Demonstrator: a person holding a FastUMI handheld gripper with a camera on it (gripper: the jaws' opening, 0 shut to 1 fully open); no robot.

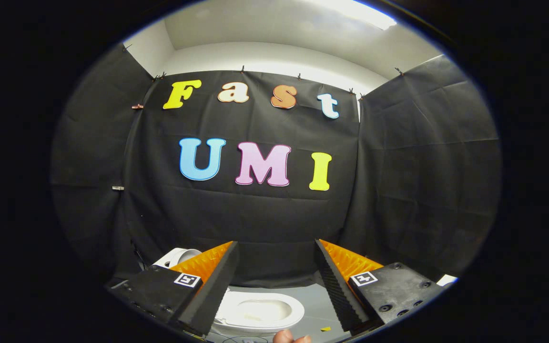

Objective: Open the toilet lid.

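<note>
Left of the left finger, a white toilet tank (177,256) shows against the black booth wall (255,214). The claw (274,281) stands wide, nothing held between its fingers. Below and between the fingers sits the white toilet seat (260,312), bowl exposed; the lid itself cannot be made out with certainty. Near the claw's base, a fingertip (291,337) shows. By the right finger, a small yellow scrap (325,328) lies on the grey floor (320,305).
</note>
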